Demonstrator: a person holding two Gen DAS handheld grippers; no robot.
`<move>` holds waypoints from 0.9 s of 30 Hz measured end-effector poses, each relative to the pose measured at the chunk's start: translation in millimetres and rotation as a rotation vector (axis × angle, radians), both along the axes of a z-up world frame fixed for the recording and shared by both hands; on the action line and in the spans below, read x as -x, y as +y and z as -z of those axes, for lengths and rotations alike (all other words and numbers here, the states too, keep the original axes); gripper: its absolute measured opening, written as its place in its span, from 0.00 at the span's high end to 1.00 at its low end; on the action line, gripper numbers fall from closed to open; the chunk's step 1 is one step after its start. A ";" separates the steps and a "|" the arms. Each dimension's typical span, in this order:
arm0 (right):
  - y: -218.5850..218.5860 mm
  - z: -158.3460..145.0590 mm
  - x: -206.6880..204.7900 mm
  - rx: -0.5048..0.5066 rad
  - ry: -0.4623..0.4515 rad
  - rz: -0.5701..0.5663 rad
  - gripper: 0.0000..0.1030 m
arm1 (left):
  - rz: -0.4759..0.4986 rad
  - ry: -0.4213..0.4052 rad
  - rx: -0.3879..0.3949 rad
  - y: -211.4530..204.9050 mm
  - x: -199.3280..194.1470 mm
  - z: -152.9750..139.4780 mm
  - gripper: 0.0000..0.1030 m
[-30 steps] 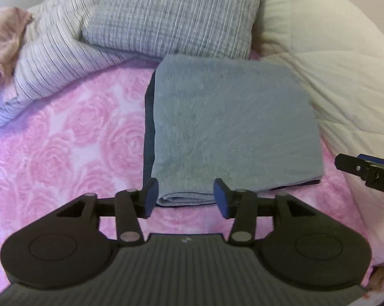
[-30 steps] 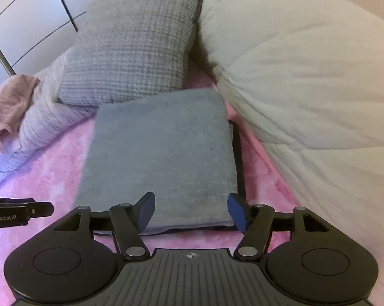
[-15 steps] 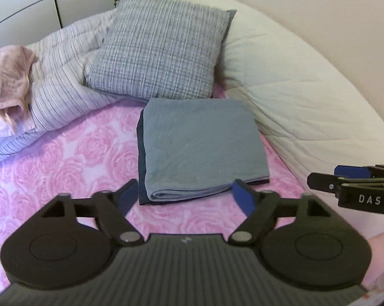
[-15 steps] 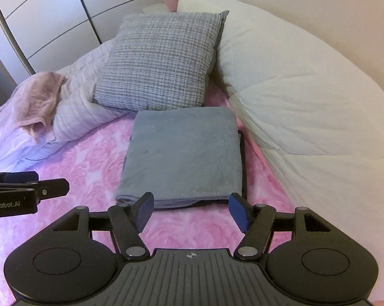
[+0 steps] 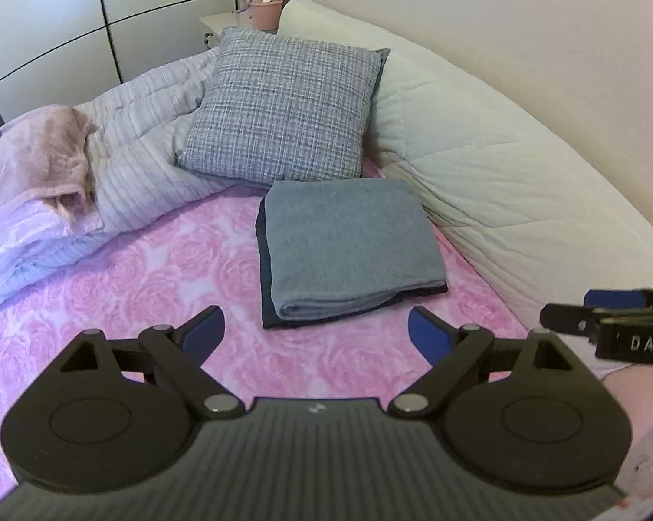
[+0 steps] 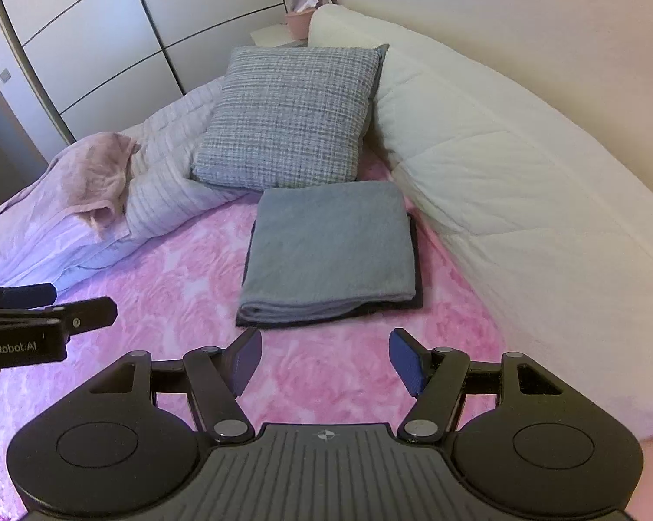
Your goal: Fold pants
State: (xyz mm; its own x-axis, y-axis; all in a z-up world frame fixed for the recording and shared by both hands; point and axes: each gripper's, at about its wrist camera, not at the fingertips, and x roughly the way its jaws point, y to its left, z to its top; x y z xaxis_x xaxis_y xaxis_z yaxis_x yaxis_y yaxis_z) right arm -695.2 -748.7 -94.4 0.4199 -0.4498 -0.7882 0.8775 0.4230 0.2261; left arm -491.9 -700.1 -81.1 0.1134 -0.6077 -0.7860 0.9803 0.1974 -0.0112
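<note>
The grey pants (image 5: 348,243) (image 6: 333,247) lie folded into a flat rectangle on the pink rose-patterned bedspread (image 5: 161,286) (image 6: 174,286), a dark inner layer showing along their edges. My left gripper (image 5: 315,332) hovers open well short of the bundle's near edge, nothing between its blue pads. My right gripper (image 6: 324,362) is likewise open and empty, a little back from the bundle. Each gripper shows at the side of the other's view: the right gripper (image 5: 604,312), the left gripper (image 6: 44,308).
A grey checked pillow (image 5: 283,108) (image 6: 287,113) leans just behind the pants. A cream quilted bolster (image 5: 500,173) (image 6: 521,165) runs along the right. A striped duvet (image 5: 144,173) with a pink cloth (image 5: 53,152) is bunched on the left. Wardrobe doors (image 6: 109,21) stand behind.
Both grippers have pulled back and up from the folded pants, which now sit farther away. The left gripper's jaws have spread wider; the pants lie unmoved.
</note>
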 end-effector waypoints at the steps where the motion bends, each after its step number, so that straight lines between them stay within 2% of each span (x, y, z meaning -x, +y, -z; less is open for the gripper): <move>1: 5.2 -0.6 0.6 -0.002 -0.003 -0.003 0.40 | -0.004 0.010 -0.001 5.0 0.9 -1.5 0.13; 14: 40.2 -4.6 -2.3 0.012 0.011 -0.019 0.40 | 0.001 0.018 -0.037 39.5 4.8 4.6 0.13; 27: 39.8 1.1 -13.9 0.001 0.028 -0.019 0.40 | 0.016 0.037 -0.045 39.3 -0.3 12.5 0.13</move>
State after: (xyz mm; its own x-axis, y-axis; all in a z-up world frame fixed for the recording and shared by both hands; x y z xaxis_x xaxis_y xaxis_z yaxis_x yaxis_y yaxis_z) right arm -681.3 -708.9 -95.5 0.4064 -0.4426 -0.7993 0.8751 0.4403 0.2011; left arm -491.6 -660.7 -93.6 0.0748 -0.5730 -0.8161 0.9823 0.1832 -0.0386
